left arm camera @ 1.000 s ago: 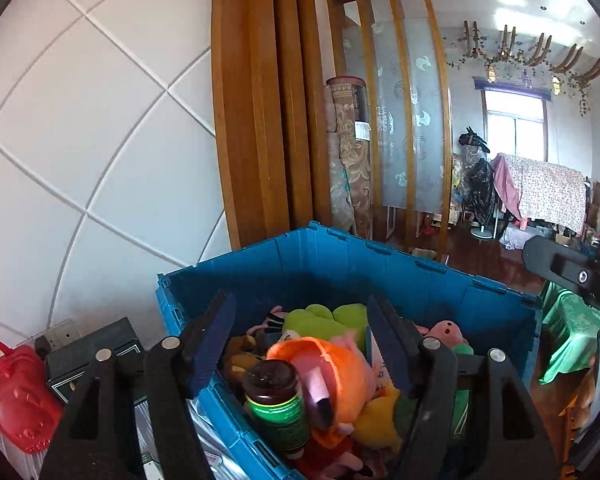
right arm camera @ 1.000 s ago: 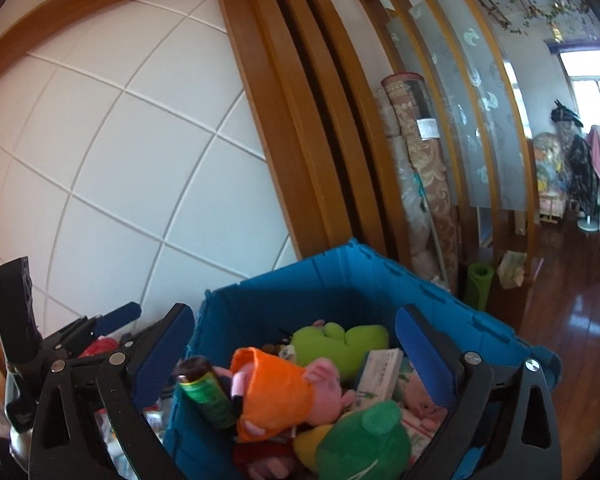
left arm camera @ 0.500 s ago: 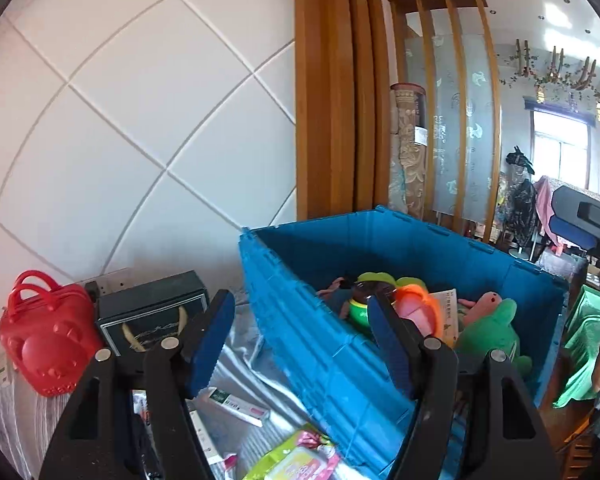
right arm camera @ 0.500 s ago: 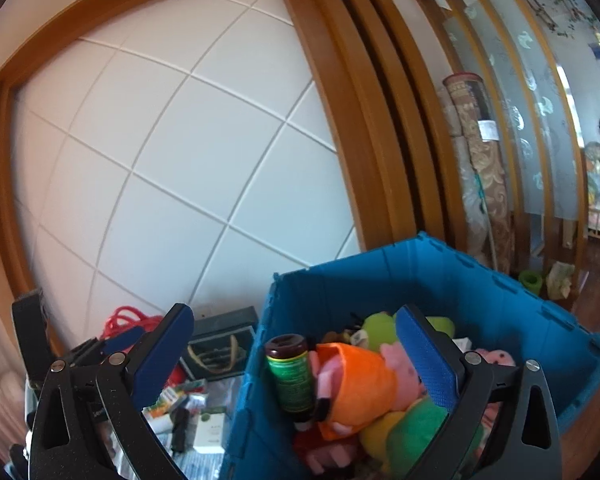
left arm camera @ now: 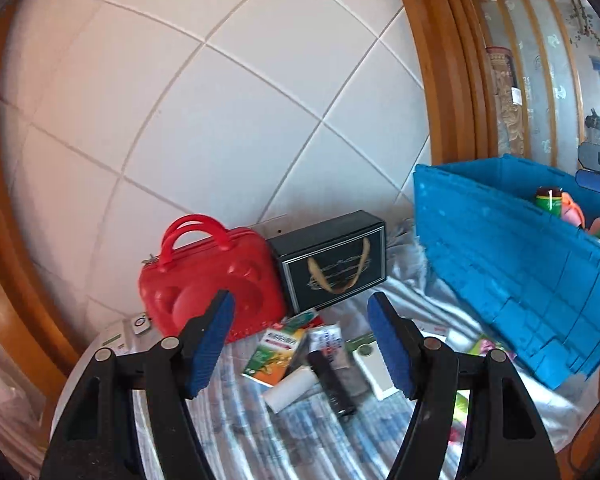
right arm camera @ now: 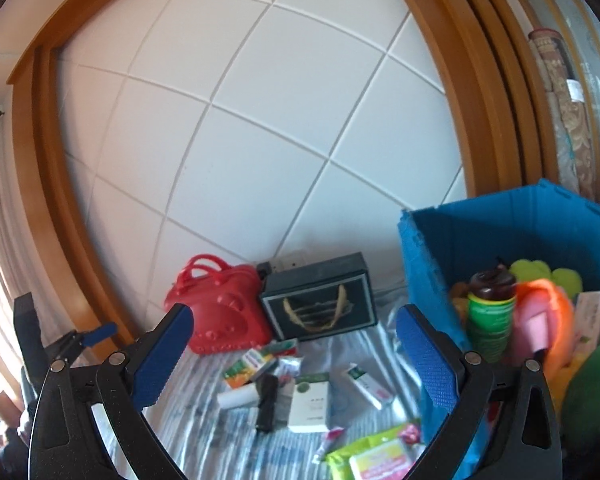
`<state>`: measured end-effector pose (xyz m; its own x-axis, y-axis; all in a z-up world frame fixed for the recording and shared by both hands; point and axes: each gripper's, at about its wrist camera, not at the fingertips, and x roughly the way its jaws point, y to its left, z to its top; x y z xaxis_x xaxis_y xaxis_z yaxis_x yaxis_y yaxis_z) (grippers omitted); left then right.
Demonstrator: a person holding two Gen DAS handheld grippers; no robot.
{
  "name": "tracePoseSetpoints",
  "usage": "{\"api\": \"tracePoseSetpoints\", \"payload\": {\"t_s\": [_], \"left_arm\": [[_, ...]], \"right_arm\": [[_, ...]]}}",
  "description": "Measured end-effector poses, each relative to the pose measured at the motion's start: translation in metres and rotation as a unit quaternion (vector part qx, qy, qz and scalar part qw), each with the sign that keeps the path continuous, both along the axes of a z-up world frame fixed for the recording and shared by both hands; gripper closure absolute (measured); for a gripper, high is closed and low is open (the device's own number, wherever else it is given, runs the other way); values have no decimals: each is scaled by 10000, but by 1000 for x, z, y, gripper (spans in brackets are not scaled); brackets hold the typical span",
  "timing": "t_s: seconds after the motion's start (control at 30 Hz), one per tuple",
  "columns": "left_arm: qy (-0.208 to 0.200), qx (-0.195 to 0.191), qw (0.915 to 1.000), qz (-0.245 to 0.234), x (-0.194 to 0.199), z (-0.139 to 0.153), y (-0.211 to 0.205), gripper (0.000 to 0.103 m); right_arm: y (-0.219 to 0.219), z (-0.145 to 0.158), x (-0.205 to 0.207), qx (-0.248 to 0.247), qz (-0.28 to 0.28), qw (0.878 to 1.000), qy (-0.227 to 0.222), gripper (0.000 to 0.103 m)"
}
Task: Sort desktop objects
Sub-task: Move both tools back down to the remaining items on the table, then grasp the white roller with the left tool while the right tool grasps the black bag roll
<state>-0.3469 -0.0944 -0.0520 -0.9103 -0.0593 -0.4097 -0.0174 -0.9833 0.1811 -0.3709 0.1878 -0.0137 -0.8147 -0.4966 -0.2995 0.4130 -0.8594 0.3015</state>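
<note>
Left wrist view: our left gripper (left arm camera: 300,334) hangs spread wide with nothing between its blue pads, over a striped cloth (left arm camera: 260,440) in the lower centre of the frame. Between the fingers lie an orange-green packet (left arm camera: 274,356), a white roll (left arm camera: 290,390) and a black tube (left arm camera: 333,384), close together. Behind them, against the tiled wall, a red handbag (left arm camera: 208,276) stands beside a dark gift box (left arm camera: 331,260). A blue crate (left arm camera: 519,276) fills the right side.

Right wrist view: our right gripper (right arm camera: 296,354) is likewise released and empty. Lower centre we note a white-green carton (right arm camera: 309,402), a small toothpaste-like box (right arm camera: 369,386) and a yellow-green wipes pack (right arm camera: 375,456) at the bottom edge. At right, the crate holds a green-labelled bottle (right arm camera: 489,316) upright beside an orange-pink plush (right arm camera: 539,324).
</note>
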Motion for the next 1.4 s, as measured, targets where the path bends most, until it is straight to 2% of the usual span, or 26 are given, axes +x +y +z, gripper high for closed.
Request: {"api": "tracePoseSetpoints", "payload": {"t_s": [0.23, 0.4, 0.6, 0.73, 0.87, 1.0, 1.1, 1.17, 1.33, 1.4], "left_arm": [[-259, 24, 9997, 50, -8, -39, -45, 35], [-645, 253, 9976, -56, -32, -86, -66, 35], [-1279, 414, 9905, -278, -76, -150, -81, 35], [-1542, 513, 9858, -432, -97, -176, -90, 35], [-1766, 548, 9804, -679, -113, -196, -100, 35], [-2149, 539, 9701, -996, -132, -222, -106, 35], [-2334, 680, 9613, -1295, -148, -236, -109, 35], [-2433, 658, 9552, -1553, -158, -245, -107, 35], [-2782, 415, 9387, -1995, -186, -269, -104, 35], [-2920, 437, 9323, -2087, -194, -276, -105, 37]], "right_arm": [[-88, -56, -38, 464, 594, 9954, -589, 0], [-140, -112, -62, 799, 1017, 9869, -969, 0], [-201, -199, -102, 1386, 1481, 9623, -1814, 3], [-234, -256, -132, 1760, 1603, 9396, -2459, 25], [-251, -299, -159, 1944, 1473, 9251, -2912, 27], [-258, -320, -169, 2179, 1447, 9147, -3081, 32], [-258, -331, -174, 2361, 1331, 9120, -3079, 41], [-259, -342, -177, 2477, 1414, 9041, -3183, 55], [-251, -339, -175, 2511, 1562, 9048, -3066, 67], [-248, -338, -175, 2518, 1606, 9028, -3093, 67]]}}
